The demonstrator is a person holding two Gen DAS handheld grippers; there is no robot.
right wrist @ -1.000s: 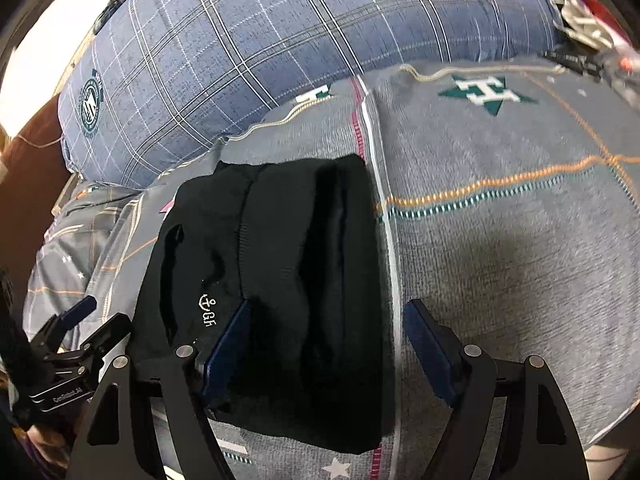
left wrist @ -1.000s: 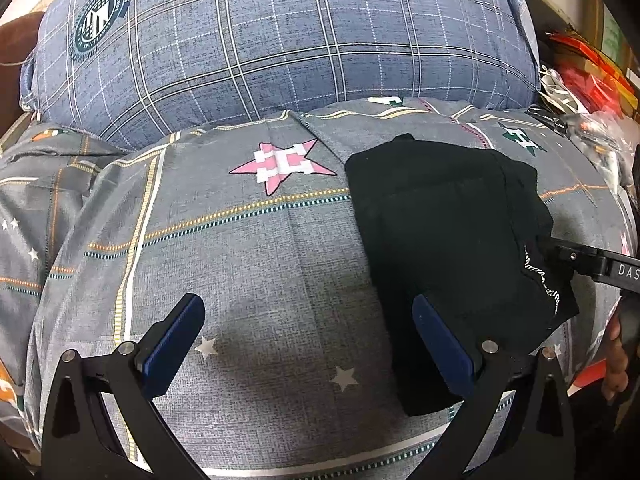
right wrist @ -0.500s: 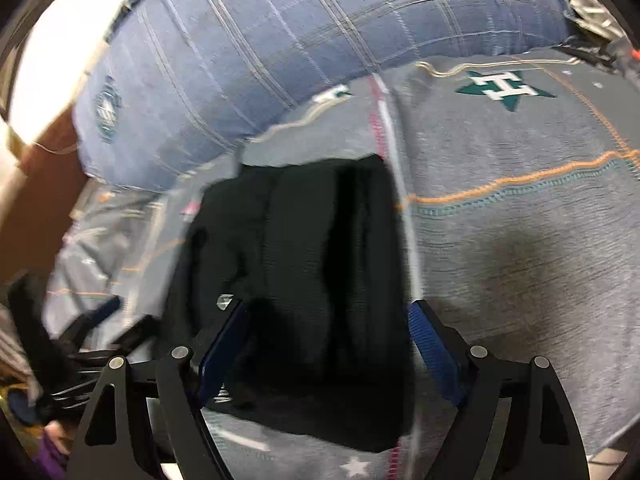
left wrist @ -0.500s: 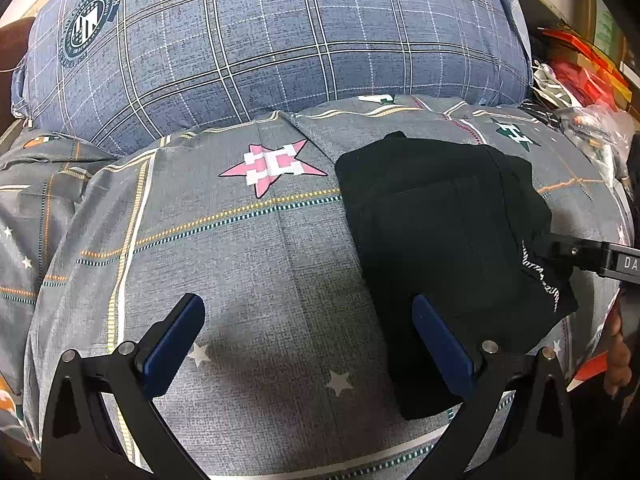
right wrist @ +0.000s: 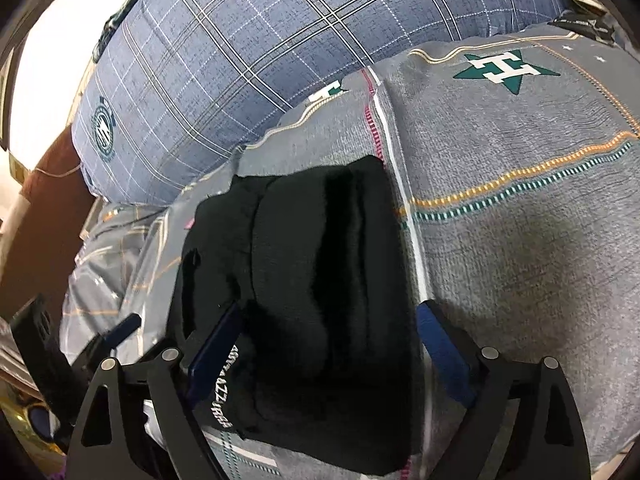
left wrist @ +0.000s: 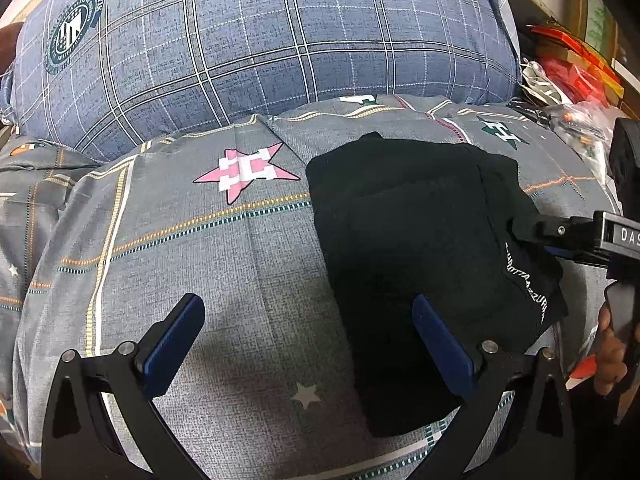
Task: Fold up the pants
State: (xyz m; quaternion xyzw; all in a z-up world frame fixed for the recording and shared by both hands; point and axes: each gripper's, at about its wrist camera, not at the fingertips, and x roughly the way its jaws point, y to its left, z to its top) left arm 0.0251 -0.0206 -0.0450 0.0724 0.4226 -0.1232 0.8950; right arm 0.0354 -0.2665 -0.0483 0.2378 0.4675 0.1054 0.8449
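Note:
The black pants (left wrist: 416,240) lie folded in a thick bundle on the grey patterned bedsheet (left wrist: 224,288), white lettering on one edge. My left gripper (left wrist: 308,344) is open; its right finger rests at the bundle's near left edge and its left finger is over bare sheet. In the right wrist view the pants (right wrist: 320,280) sit between the open fingers of my right gripper (right wrist: 328,356), which straddles the bundle's near end. The right gripper also shows in the left wrist view (left wrist: 560,236) at the bundle's right side.
A large blue plaid pillow (left wrist: 264,40) lies behind the pants. Cluttered red and white packages (left wrist: 568,76) sit at the far right beside the bed. The other gripper (right wrist: 80,344) shows at the left in the right wrist view.
My right gripper has moved in over the bundle, so the pants now lie between its fingers. My left gripper has drifted slightly; the pants have not changed shape.

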